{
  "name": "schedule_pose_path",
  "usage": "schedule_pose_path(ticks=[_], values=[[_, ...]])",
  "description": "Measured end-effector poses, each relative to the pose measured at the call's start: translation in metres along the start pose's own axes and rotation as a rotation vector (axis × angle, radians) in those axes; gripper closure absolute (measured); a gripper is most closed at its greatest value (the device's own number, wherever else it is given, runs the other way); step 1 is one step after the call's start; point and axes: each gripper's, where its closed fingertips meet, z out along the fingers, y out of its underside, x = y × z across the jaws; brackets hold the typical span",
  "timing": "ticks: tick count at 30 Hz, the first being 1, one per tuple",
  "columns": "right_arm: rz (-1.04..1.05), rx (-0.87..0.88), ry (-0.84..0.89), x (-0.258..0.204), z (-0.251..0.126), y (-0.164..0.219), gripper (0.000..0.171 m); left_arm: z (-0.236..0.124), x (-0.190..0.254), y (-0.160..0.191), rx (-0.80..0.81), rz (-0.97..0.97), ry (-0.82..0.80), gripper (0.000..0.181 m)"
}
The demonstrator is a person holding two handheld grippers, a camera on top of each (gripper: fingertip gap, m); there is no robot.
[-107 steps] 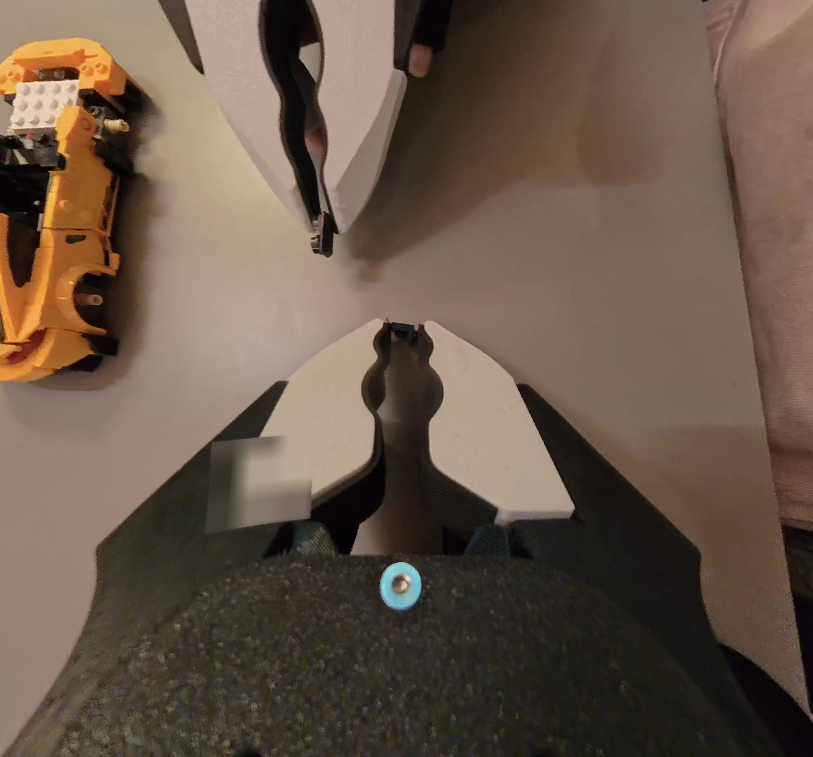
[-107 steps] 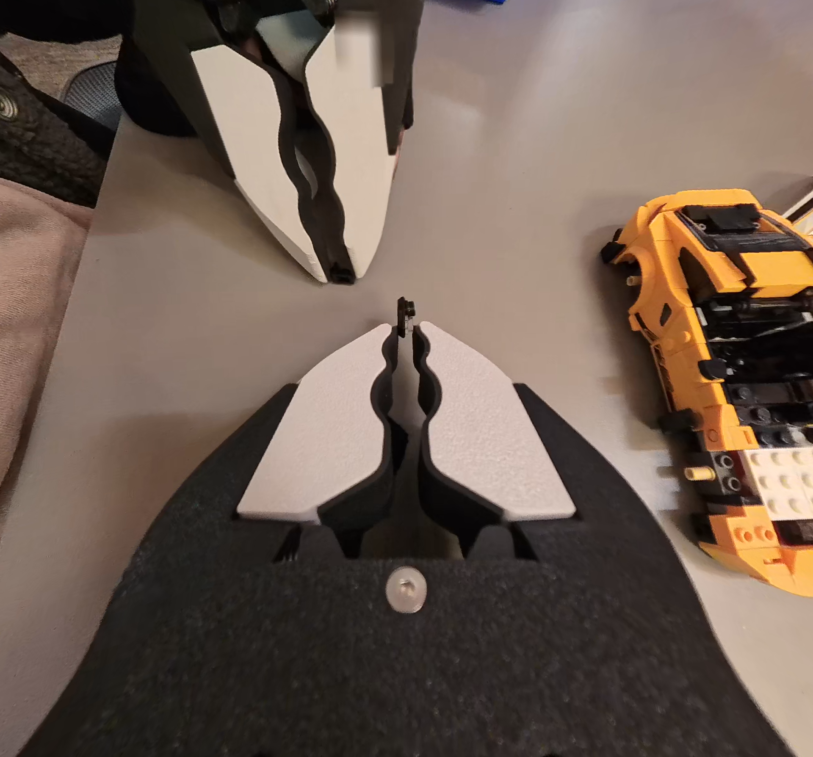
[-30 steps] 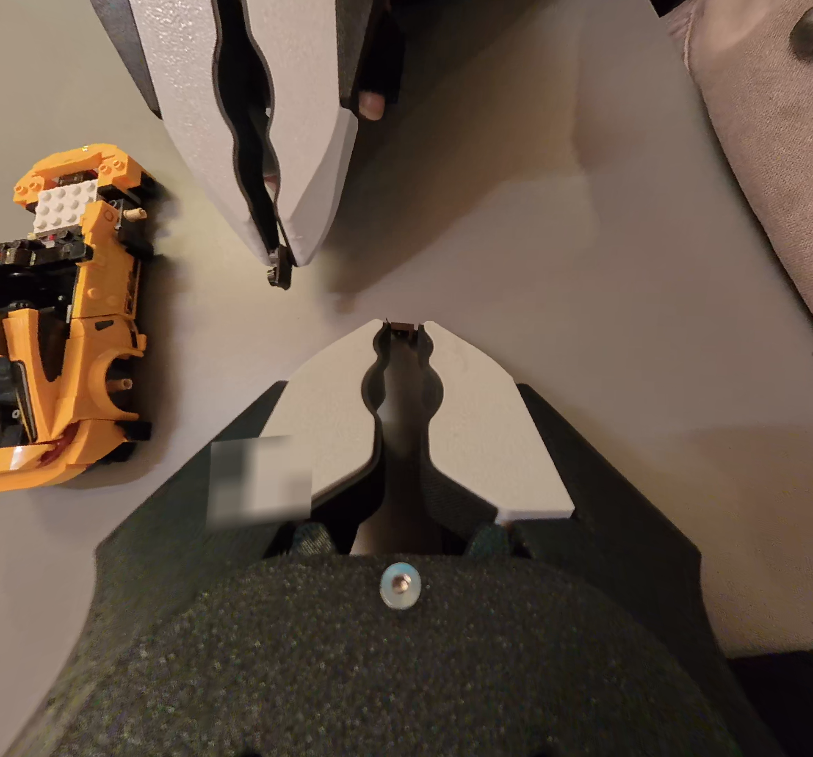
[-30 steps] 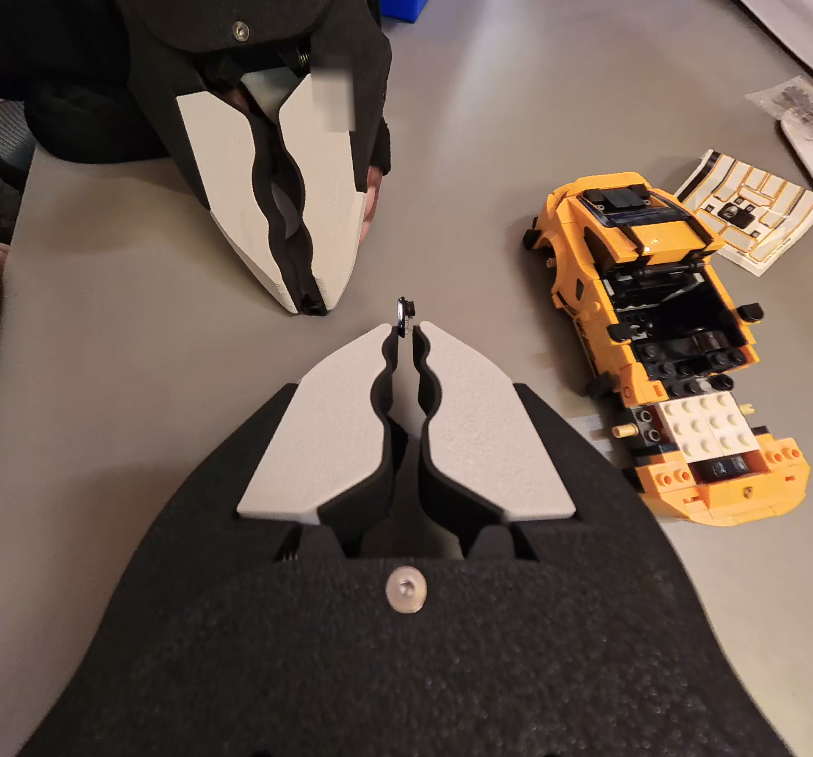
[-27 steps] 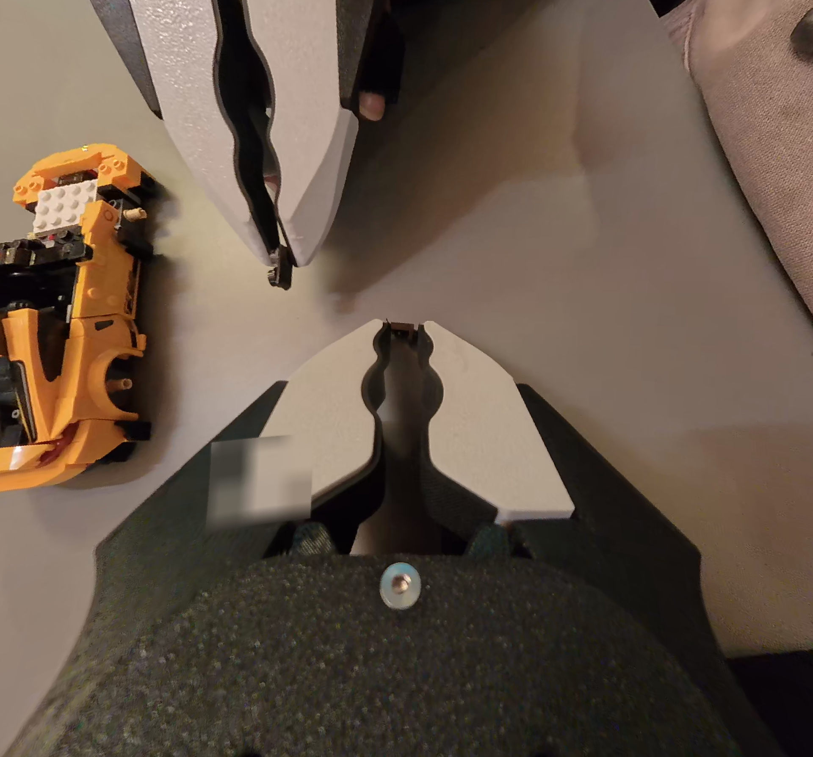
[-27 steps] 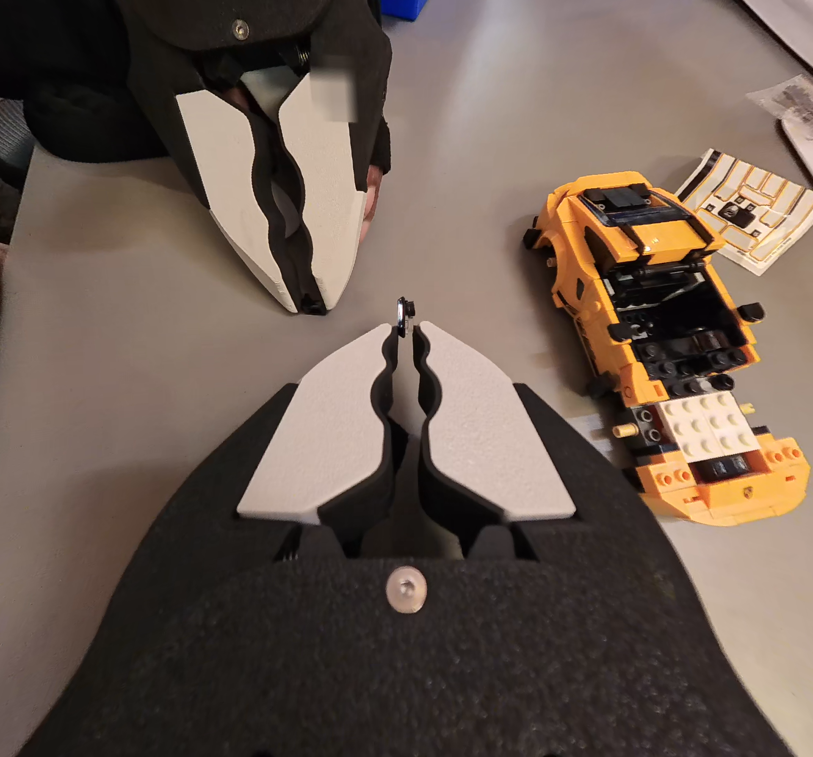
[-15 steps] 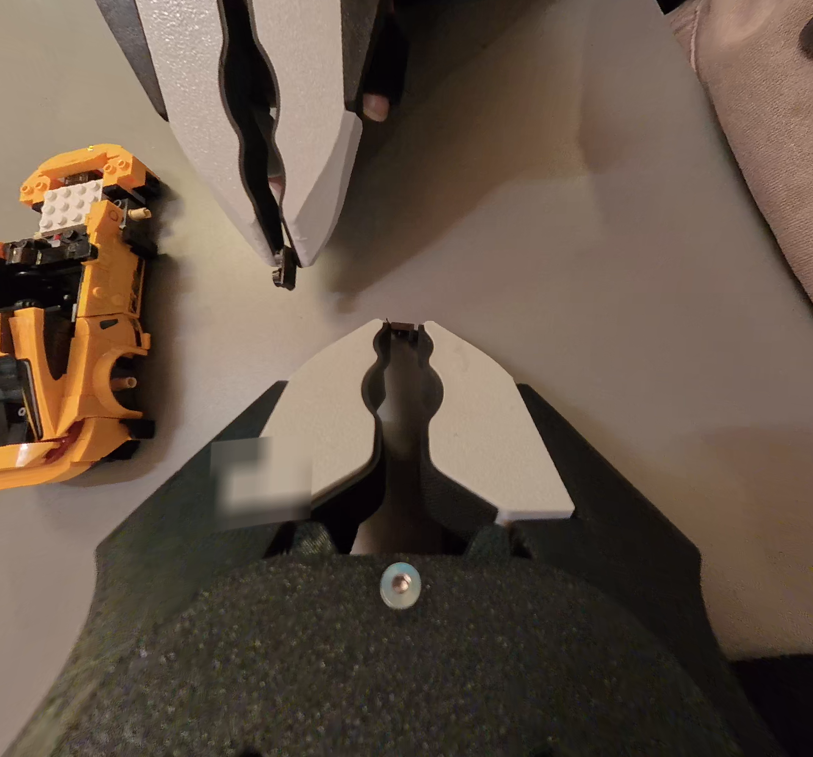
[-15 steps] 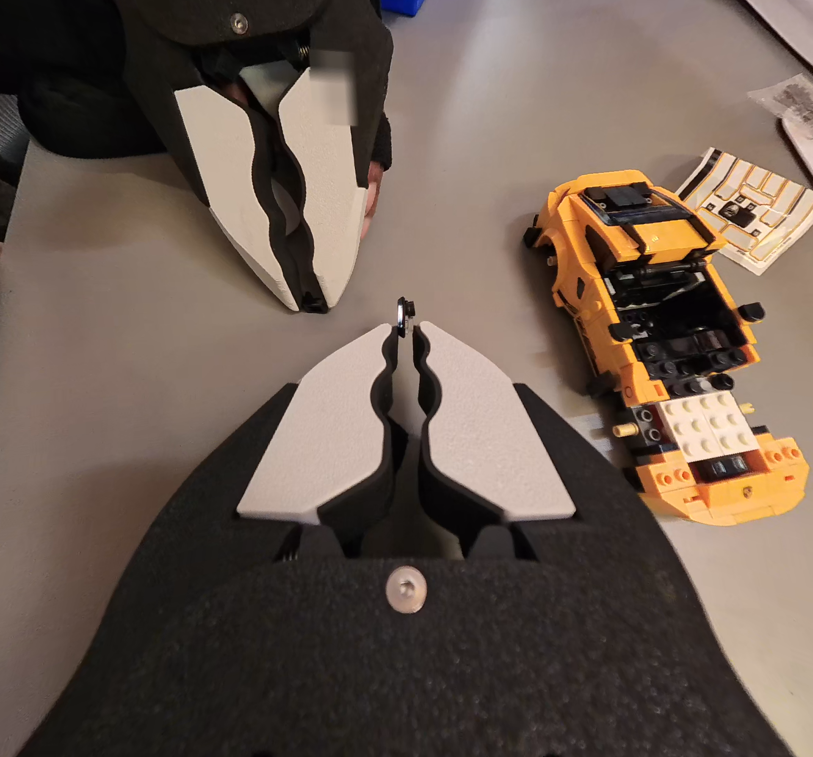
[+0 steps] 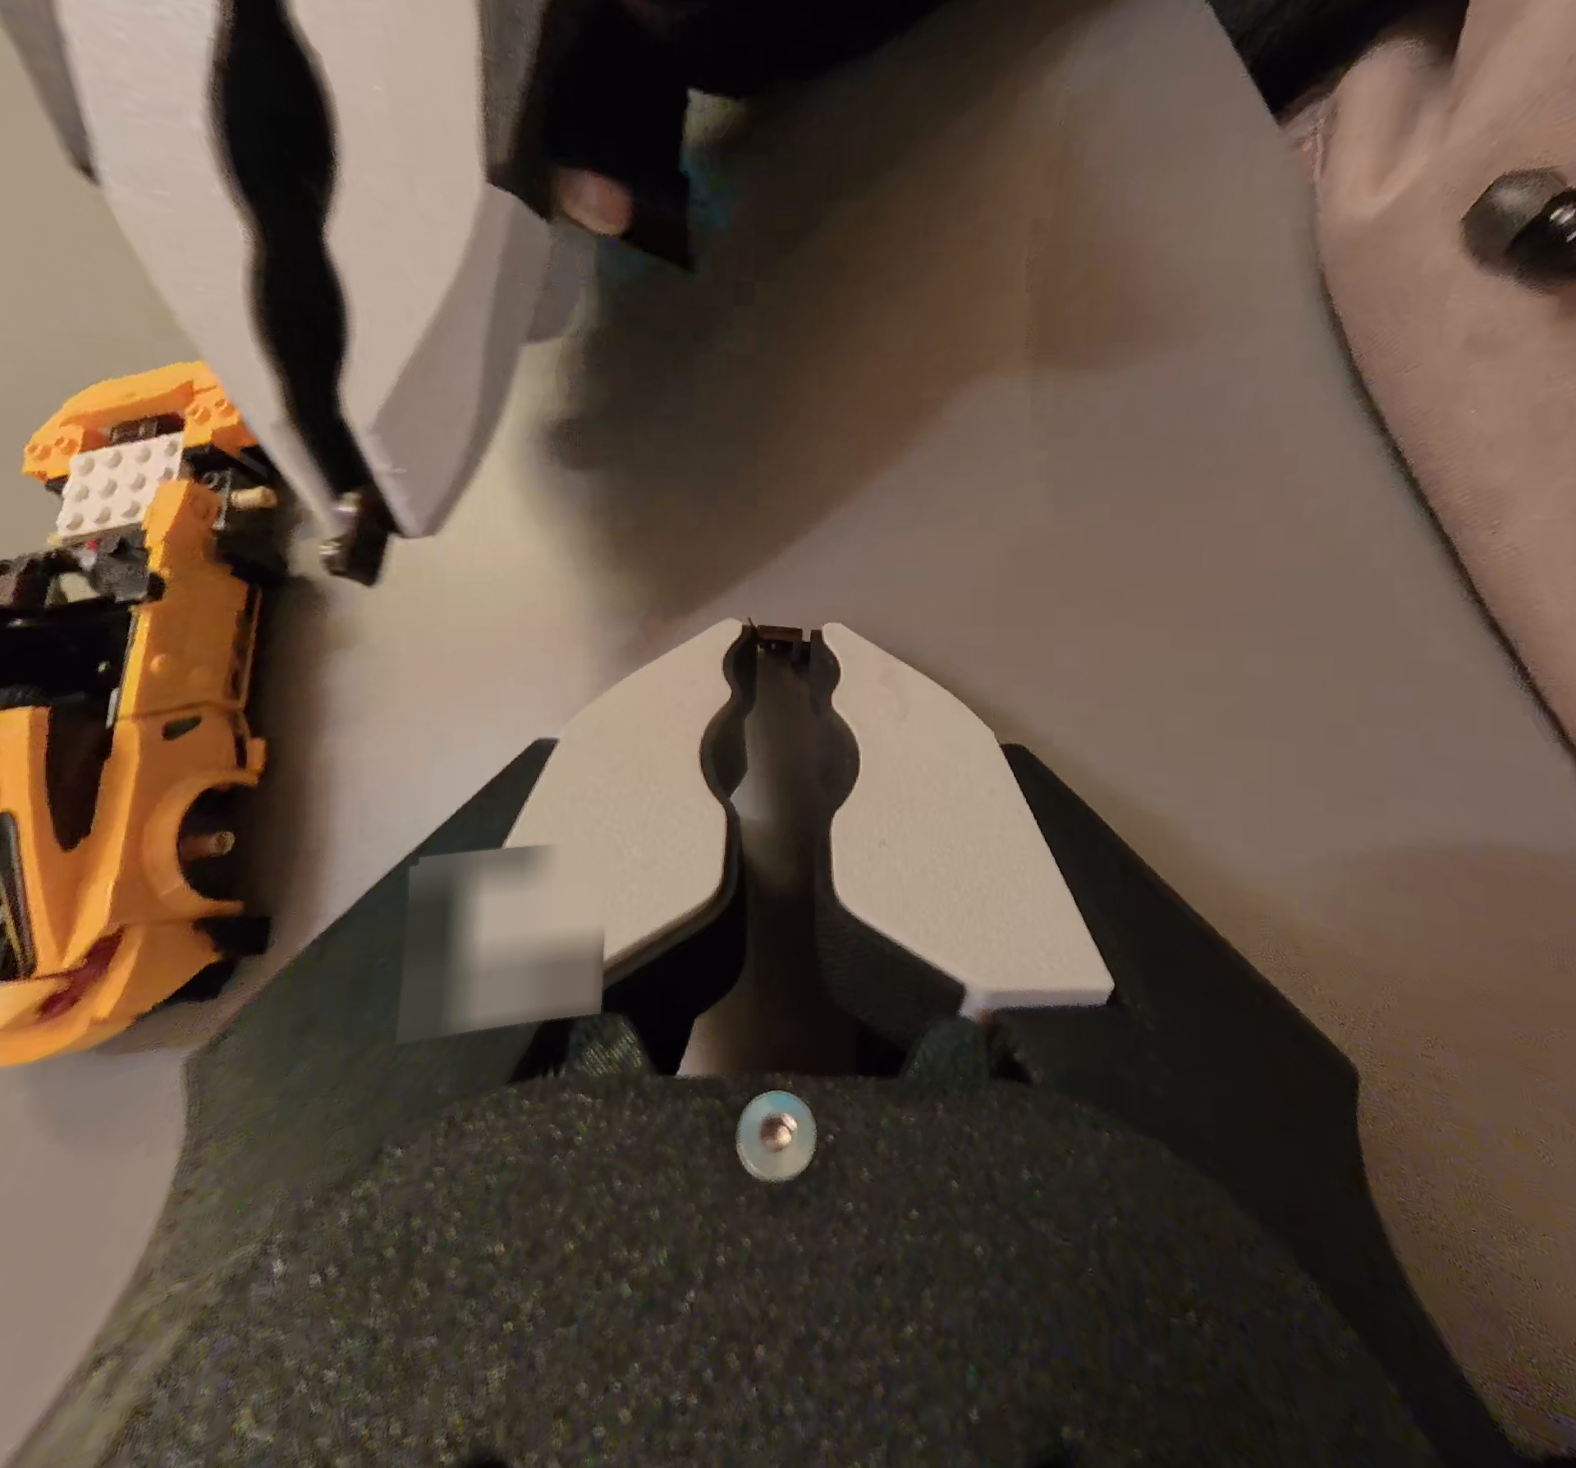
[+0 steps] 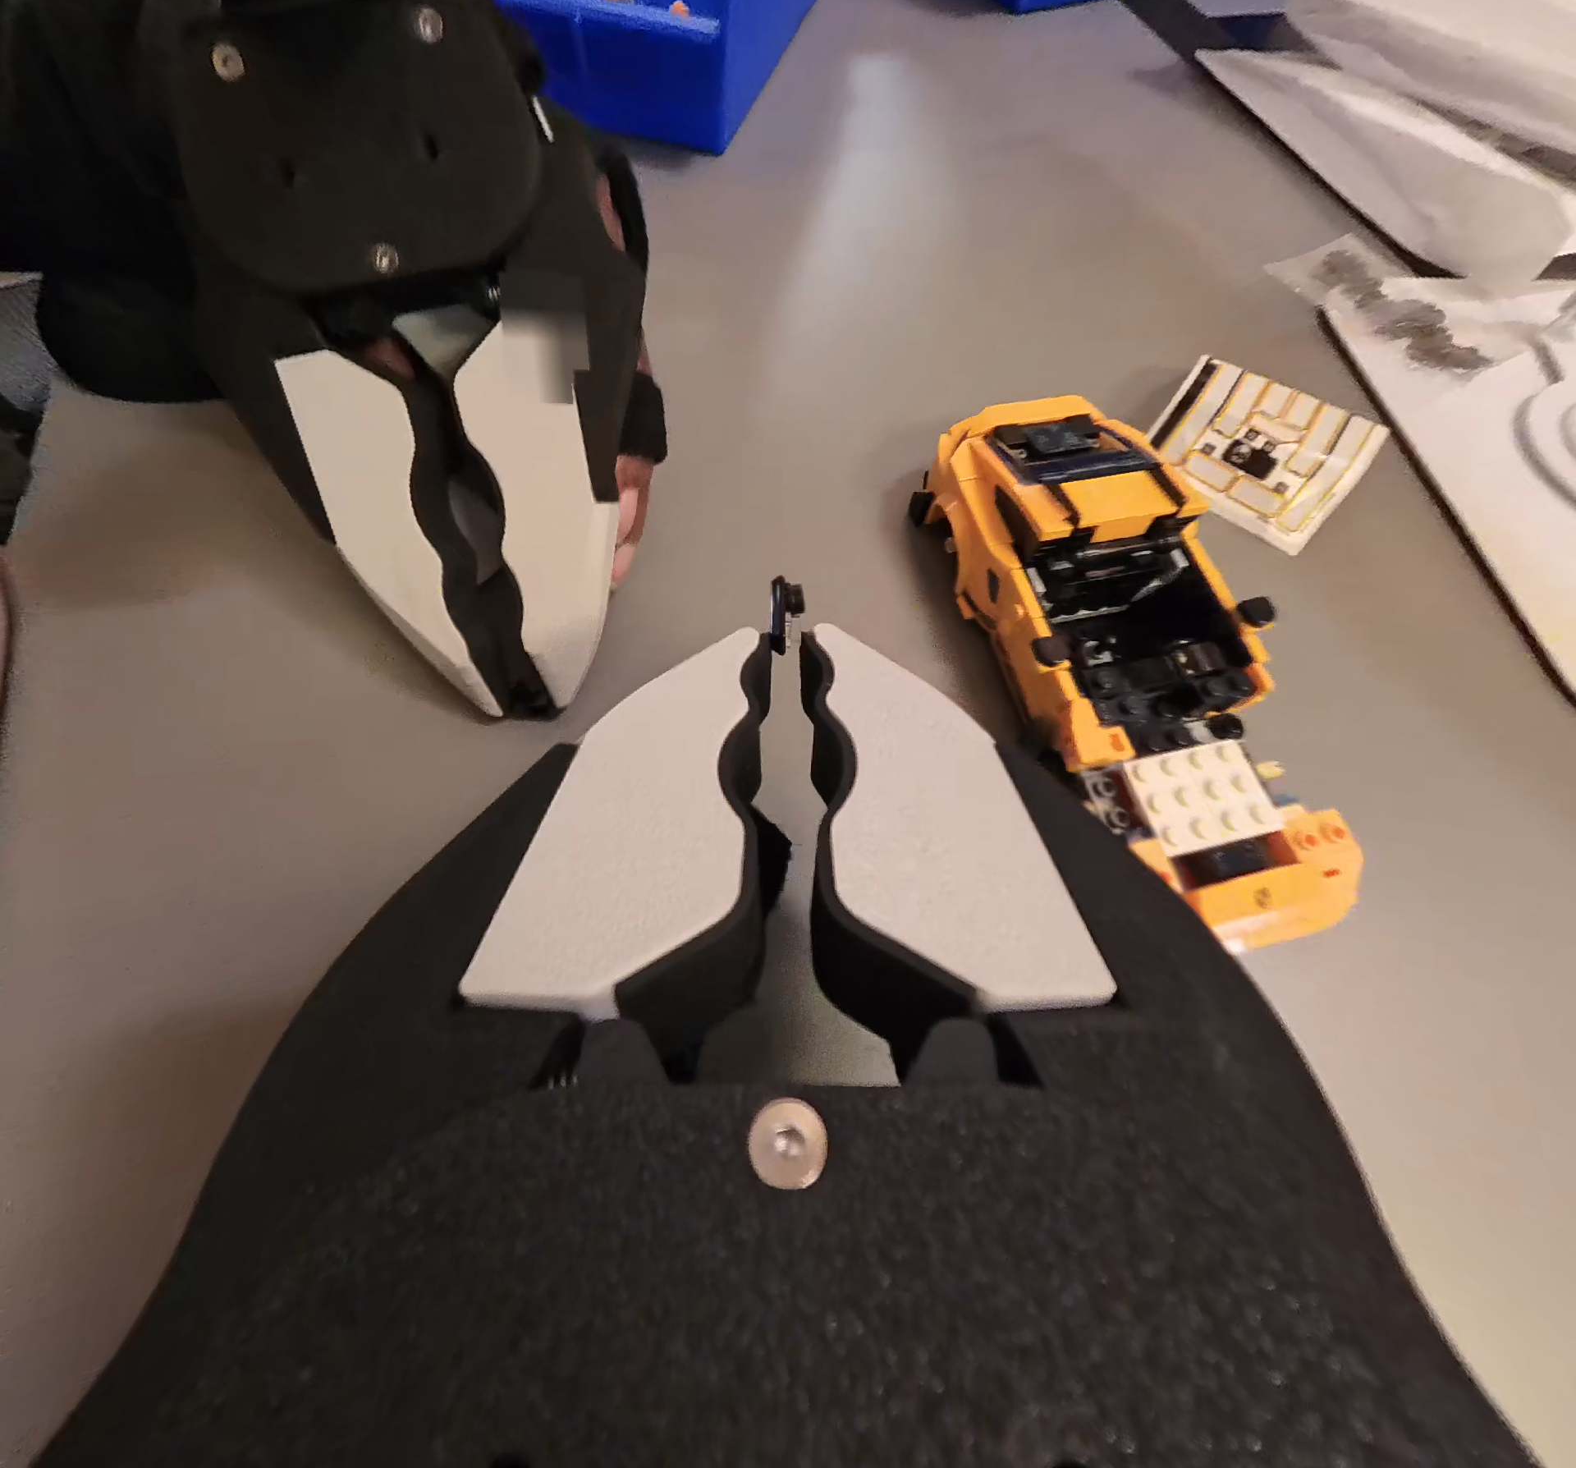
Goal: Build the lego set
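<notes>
Two grippers, each pinching a small dark piece, beside an unfinished orange lego car (image 10: 1126, 651).

The car lies on the grey table (image 10: 895, 275), long axis running away from the right gripper (image 10: 786, 635), roof far, white studded plate near, black interior open. A sticker sheet (image 10: 1266, 450) lies just beyond it; its markings are unreadable. The left gripper (image 9: 783, 635) nips a small dark piece (image 9: 778, 632); the right's nearly closed fingers grip a thin black part (image 10: 783, 604).

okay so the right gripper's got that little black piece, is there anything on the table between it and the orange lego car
Nothing visible. In the right wrist view, the right gripper pinches the small black piece at its tips, and only bare grey table lies between it and the orange car to its right. The left gripper sits on the opposite side, out of that path.
</notes>
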Motion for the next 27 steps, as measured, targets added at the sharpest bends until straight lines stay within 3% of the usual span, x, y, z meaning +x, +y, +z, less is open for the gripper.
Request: schedule_pose_path(ticks=[13, 27], values=[[0.061, 0.092, -0.04, 0.014, -0.017, -0.004, 0.165, 0.002, -0.029, -0.011, 0.052, -0.061, -0.136, 0.17], [0.098, 0.092, -0.056, 0.016, -0.016, 0.001, 0.165, 0.004, -0.033, -0.006, 0.042, -0.063, -0.12, 0.17]])
